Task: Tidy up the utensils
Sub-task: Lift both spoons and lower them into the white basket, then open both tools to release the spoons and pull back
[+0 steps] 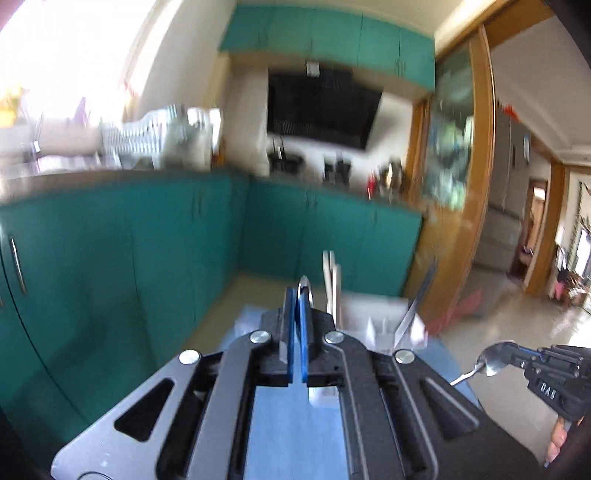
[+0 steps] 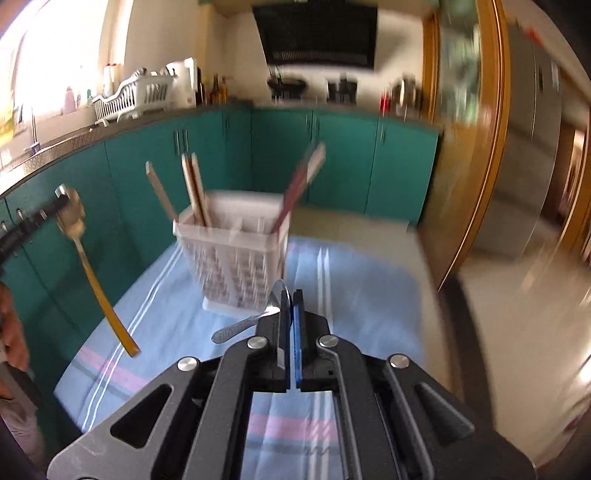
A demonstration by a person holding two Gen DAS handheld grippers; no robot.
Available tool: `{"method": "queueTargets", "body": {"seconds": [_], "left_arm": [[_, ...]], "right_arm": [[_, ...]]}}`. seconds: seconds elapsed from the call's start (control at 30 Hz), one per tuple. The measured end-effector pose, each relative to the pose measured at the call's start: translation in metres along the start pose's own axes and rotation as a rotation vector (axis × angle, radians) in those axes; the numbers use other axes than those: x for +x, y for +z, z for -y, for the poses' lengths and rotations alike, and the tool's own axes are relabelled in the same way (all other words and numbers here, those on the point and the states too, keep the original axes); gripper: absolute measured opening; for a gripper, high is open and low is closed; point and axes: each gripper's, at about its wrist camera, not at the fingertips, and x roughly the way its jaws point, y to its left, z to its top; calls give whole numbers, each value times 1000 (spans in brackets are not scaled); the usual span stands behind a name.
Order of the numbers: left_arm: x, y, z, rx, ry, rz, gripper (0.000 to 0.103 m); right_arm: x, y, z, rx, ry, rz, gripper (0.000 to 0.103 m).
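- The right gripper [image 2: 290,306] filled the bottom of its own view, blue pads pressed together on the bowl of a silver spoon [image 2: 243,325] whose handle stuck out to the left above the cloth.
- The left gripper [image 1: 298,299] was likewise clenched — on the bowl end of a spoon with a yellow handle [image 2: 96,288], which hung slanting downward in the air at the left of the right wrist view.
- Below both lay a pale blue striped cloth [image 2: 369,295] with white and pink bands, spread over the work surface.
- On the cloth stood a white slatted utensil caddy [image 2: 236,258], just beyond the right gripper; it held wooden chopsticks [image 2: 194,192] leaning left and a reddish pair [image 2: 295,188] leaning right.
- The room was a kitchen — teal base cabinets [image 2: 277,155] ran along two walls under a dark countertop [image 2: 74,134], with matching teal upper cabinets [image 1: 325,33].
- A black range hood [image 2: 317,33] hung on the far wall above blurred pots.
- A white dish rack [image 2: 129,96] sat on the counter near a bright window [image 2: 37,66].
- A wood-framed sliding door [image 2: 469,147] stood at the right, with a steel refrigerator [image 2: 528,147] beyond it.
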Motion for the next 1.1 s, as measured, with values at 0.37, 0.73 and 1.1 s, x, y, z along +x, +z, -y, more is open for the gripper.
{"method": "queueTargets", "body": {"seconds": [0.37,0.73,1.1], "left_arm": [[49,73,47,119,90,197,2],[131,19,62,249,135,35,3],[133,7,50,215,137,1,27]], "right_arm": [[33,112,-32,-213,-204,117,2],[124,94,-46,-246,-138,-48,2],[112,82,-44,-219,-94,-39,18]]}}
